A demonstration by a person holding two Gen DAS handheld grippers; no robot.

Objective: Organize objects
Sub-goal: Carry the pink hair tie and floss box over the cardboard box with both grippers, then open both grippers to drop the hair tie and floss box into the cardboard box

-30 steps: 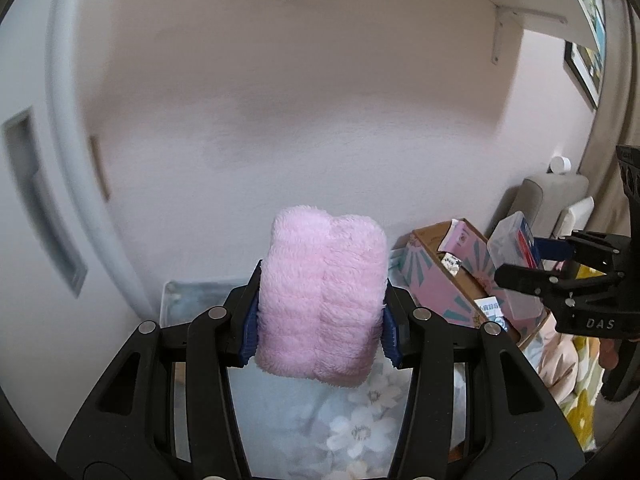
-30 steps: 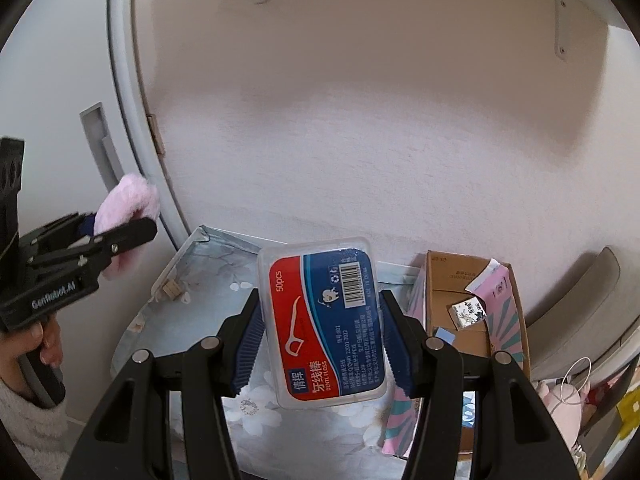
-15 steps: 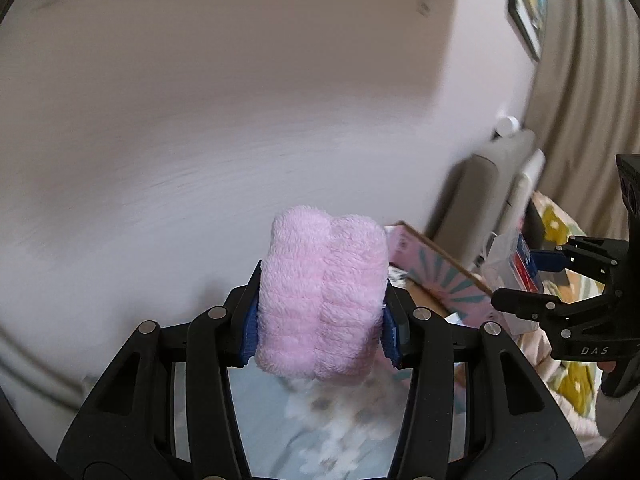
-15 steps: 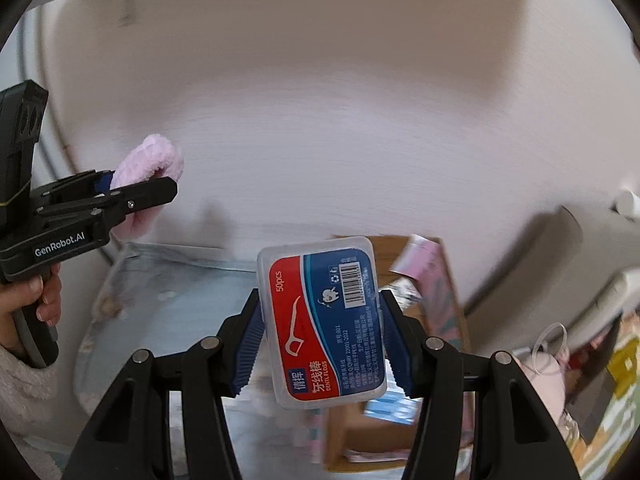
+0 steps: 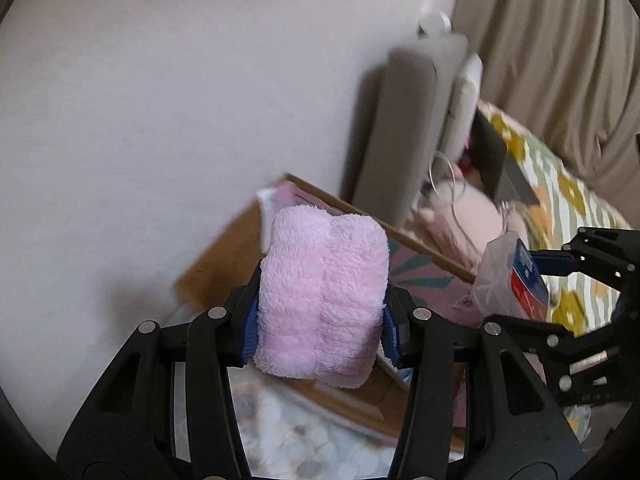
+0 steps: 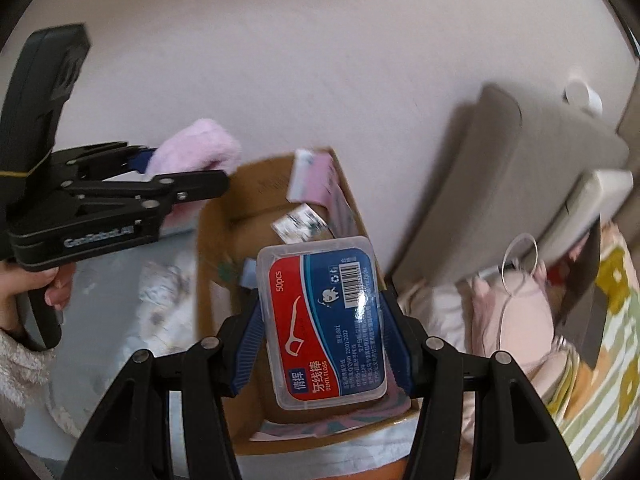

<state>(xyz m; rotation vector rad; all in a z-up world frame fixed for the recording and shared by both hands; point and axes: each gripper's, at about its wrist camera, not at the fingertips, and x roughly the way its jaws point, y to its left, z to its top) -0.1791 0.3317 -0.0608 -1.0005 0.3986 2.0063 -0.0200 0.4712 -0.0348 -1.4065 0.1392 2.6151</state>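
Observation:
My left gripper (image 5: 322, 328) is shut on a fluffy pink roll (image 5: 322, 300) and holds it in the air above the left rim of an open cardboard box (image 5: 224, 260). It also shows in the right wrist view (image 6: 188, 176) with the pink roll (image 6: 200, 148). My right gripper (image 6: 326, 344) is shut on a clear dental floss box (image 6: 324, 320) with a red and blue label, held over the cardboard box (image 6: 208, 280). The right gripper (image 5: 532, 292) and the floss box (image 5: 516, 280) show at the right of the left wrist view.
The cardboard box holds a pink packet (image 6: 316, 176) and small items. It stands on a floral cloth surface (image 6: 120, 320) against a white wall. To the right are grey cushions (image 6: 520, 184), pink bedding (image 6: 516, 308), a flowered sheet (image 5: 560, 184) and a curtain (image 5: 560, 40).
Both grippers have swung right with their loads. The view has shifted from the cloth surface and door to the cardboard box, cushions and bed.

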